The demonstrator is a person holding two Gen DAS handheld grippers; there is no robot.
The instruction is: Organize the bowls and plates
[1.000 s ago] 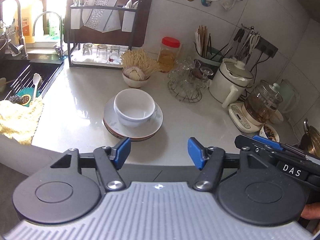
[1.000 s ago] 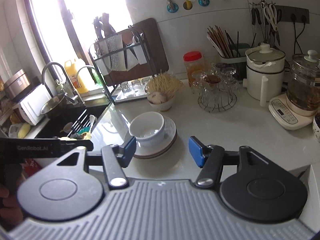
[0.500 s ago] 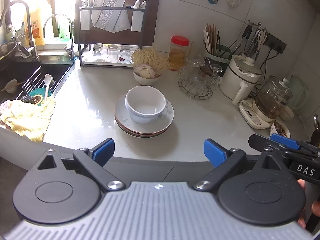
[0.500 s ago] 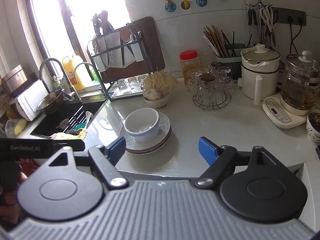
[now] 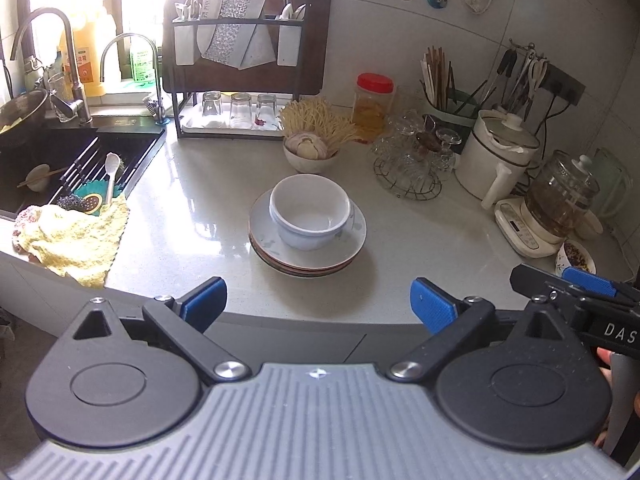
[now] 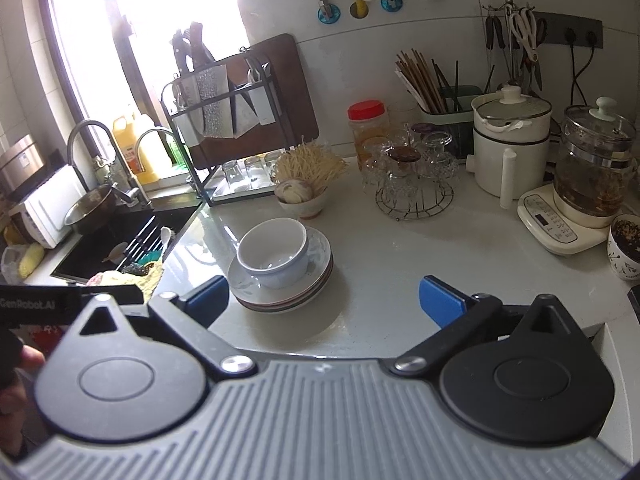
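The white bowls (image 5: 310, 216), nested one inside the other, sit on a stack of plates (image 5: 307, 240) on the pale surface (image 5: 420, 248), ahead of and between both my sets of fingers, well clear of either. My left fingers (image 5: 318, 306) have just been opening and stand wide with nothing between them; my right fingers (image 6: 326, 300) have likewise just been spreading and are wide and empty, with the stack a little left of their centre.

I judge the main risk is the stack itself: the bowls sit off-centre toward the back of the top plate, so a pinch on one plate rim could tip the bowls or slide them off. Glazed rims look slick, and a shallow bite may slip. The stack is near the front edge of the surface, so a nudge toward me could push it over. Just beyond it stands a small bowl of garlic (image 5: 310, 154) and a wire rack of glasses (image 5: 412, 160); overreaching could knock those.
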